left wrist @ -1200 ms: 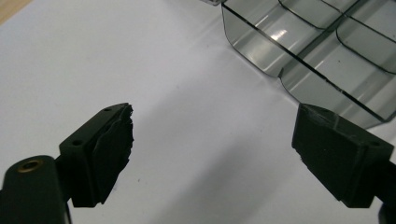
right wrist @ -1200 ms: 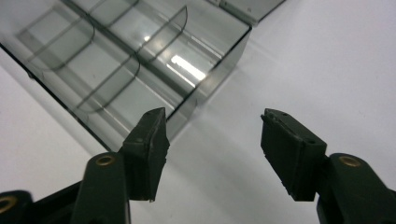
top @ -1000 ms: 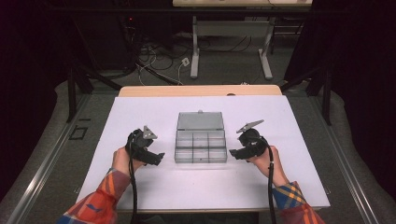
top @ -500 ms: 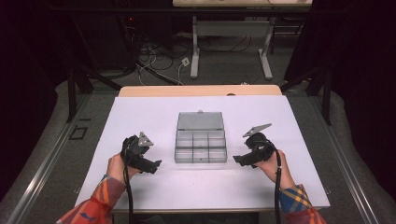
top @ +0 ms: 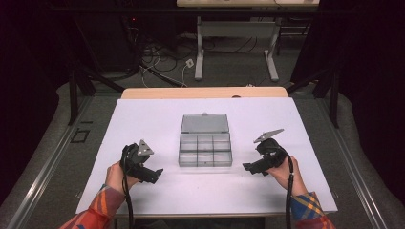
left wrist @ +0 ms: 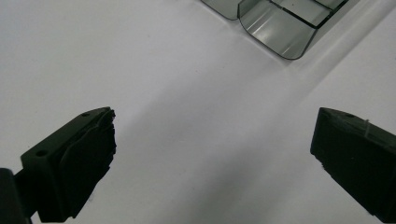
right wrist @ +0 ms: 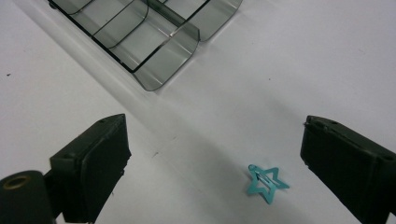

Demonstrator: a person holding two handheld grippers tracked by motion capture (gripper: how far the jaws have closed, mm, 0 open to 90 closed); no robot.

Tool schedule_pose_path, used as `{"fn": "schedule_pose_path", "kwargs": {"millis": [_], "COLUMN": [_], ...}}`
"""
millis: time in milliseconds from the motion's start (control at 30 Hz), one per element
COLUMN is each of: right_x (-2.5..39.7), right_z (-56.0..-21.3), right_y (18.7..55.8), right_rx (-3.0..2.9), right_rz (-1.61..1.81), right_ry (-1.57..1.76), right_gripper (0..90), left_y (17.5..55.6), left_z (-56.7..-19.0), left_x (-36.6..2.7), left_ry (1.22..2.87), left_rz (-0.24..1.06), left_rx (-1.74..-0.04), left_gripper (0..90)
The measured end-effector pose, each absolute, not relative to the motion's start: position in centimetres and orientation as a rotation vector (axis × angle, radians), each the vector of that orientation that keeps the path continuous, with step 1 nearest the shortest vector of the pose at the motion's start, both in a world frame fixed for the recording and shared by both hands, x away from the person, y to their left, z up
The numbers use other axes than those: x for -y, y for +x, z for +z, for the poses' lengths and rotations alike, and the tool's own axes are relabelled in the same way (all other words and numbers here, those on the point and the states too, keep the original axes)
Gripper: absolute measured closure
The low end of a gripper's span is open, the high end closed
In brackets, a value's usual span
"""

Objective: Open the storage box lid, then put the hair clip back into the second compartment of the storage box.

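Note:
A clear grey compartment box point(top: 205, 150) sits in the middle of the white table, its lid point(top: 205, 124) laid open at the back. My left gripper point(top: 154, 172) rests left of the box near the front, pointing right. Its jaws are open in the left gripper view point(left wrist: 212, 135), with bare table between them and a box corner point(left wrist: 280, 35) ahead. My right gripper point(top: 249, 168) is right of the box, pointing left. In its own view the right gripper point(right wrist: 215, 135) stands open over a small teal star hair clip point(right wrist: 266, 183) lying on the table, with the box point(right wrist: 149, 42) beyond.
The white table top point(top: 143, 119) ends at a wooden strip point(top: 205, 92) at the back. Beyond it stand a desk frame point(top: 236, 47) and floor cables point(top: 157, 62). Plaid sleeves point(top: 100, 210) come in from the bottom.
Both grippers have drawn away from the box, outward and toward the table's front edge. The box has not moved.

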State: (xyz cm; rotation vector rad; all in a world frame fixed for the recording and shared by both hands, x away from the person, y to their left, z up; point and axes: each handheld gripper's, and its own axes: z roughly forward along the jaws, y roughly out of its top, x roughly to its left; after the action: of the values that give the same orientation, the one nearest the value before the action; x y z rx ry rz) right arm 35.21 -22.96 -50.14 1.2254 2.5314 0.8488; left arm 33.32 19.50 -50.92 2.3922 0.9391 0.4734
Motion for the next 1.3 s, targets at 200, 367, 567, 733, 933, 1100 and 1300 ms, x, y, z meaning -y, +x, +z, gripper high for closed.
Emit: {"fn": "schedule_pose_path", "kwargs": {"millis": [200, 367, 567, 733, 933, 1100, 1300], "right_x": [23.6, 23.6, 23.8, 24.2, 24.4, 24.5, 24.9], "right_z": [-50.4, -50.5, -50.8, -51.0, -51.2, -51.1, -51.2], "right_y": [35.2, 35.2, 35.5, 35.6, 35.6, 35.6, 35.8], "right_rx": [-2.536, -2.542, -2.558, -2.556, -2.569, -2.554, -2.541], "right_rz": [0.850, 0.851, 0.839, 0.819, 0.817, 0.847, 0.837], "right_ry": [1.218, 1.226, 1.239, 1.261, 1.258, 1.274, 1.295], "right_gripper": [6.2, 6.2, 5.1, 3.6, 0.8, 0.0, 0.0], "left_y": [33.2, 33.2, 33.1, 33.1, 33.1, 33.1, 33.1], "left_z": [-50.9, -51.2, -51.2, -51.1, -51.2, -51.2, -51.2], "left_x": [-19.7, -19.7, -19.9, -19.9, -19.9, -19.9, -20.0], "left_ry": [2.387, 2.394, 2.388, 2.393, 2.389, 2.389, 2.406], "left_rz": [0.471, 0.470, 0.472, 0.471, 0.478, 0.473, 0.464], "left_rx": [-0.936, -0.929, -0.928, -0.925, -0.929, -0.930, -0.932], "left_gripper": [0.2, 0.2, 0.2, 0.2, 0.2, 0.2, 0.2]}}
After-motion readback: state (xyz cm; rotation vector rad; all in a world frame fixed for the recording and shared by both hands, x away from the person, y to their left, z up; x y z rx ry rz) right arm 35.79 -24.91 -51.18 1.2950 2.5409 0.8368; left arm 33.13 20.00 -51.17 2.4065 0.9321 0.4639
